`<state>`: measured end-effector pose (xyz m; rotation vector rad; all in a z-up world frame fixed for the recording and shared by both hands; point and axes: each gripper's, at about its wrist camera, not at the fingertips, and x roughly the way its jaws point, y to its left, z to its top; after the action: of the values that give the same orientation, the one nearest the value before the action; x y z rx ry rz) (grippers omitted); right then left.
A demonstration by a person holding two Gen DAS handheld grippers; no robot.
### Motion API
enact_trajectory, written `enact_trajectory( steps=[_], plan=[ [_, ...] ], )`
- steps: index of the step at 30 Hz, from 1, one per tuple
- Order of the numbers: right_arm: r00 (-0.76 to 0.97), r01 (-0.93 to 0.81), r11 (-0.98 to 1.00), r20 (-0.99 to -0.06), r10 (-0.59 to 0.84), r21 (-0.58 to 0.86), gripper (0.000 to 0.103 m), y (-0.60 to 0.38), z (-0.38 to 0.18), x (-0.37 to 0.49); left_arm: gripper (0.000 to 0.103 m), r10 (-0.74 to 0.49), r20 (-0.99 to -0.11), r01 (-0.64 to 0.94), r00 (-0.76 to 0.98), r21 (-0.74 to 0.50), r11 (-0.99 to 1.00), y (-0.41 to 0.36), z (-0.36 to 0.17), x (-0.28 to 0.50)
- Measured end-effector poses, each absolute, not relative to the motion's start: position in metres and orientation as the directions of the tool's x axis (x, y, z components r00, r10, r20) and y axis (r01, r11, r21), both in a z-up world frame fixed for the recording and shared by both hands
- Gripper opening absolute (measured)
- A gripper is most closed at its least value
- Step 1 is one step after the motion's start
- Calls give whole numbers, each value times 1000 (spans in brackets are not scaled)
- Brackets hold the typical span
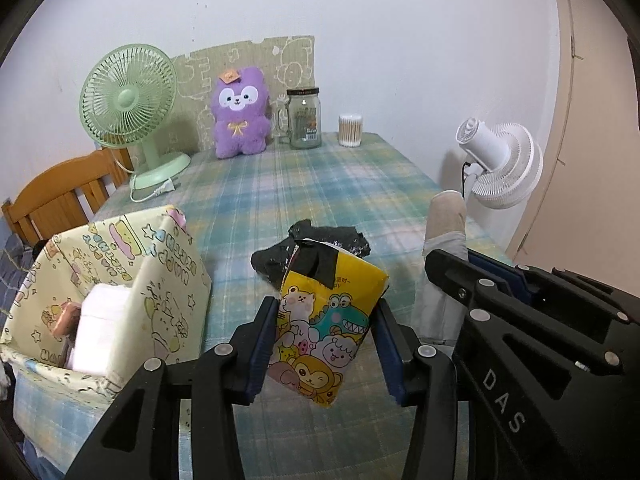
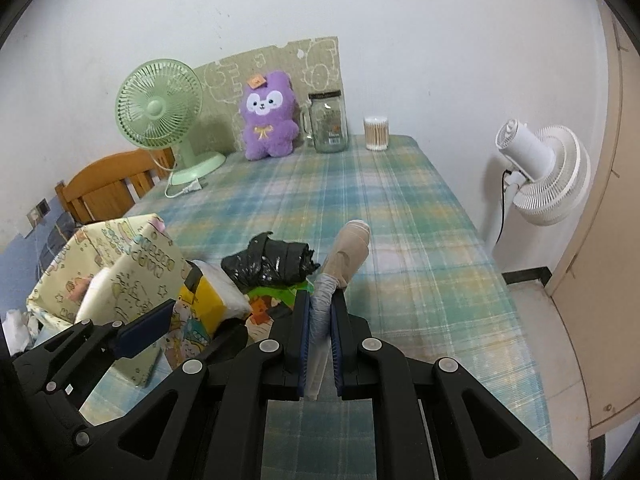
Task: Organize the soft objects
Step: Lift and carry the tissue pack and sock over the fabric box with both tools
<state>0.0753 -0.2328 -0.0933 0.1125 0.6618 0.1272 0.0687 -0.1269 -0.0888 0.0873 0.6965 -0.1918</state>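
Left claw (image 1: 324, 344) clamped across the tissue pack (image 1: 326, 320), held just above the bench (image 1: 312, 184); right claw (image 2: 320, 316) clamped on the rolled sock (image 2: 340, 268). Both look light and squashy: grip mid-body. Fabric basket (image 1: 168, 280) stands left; black bag (image 1: 320, 248) behind.

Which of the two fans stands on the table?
The green fan, standing on the plaid tablecloth beside the purple plush. The white fan stands beyond the table's right edge.
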Motion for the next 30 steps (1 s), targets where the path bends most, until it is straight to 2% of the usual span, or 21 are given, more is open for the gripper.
enact_trajectory(
  steps=[30],
  plan=[
    [845, -68, 989, -520, 126, 129, 12, -218, -24, 53, 48, -186, -563, 243, 805, 27, 970, -112, -28, 55]
  ],
)
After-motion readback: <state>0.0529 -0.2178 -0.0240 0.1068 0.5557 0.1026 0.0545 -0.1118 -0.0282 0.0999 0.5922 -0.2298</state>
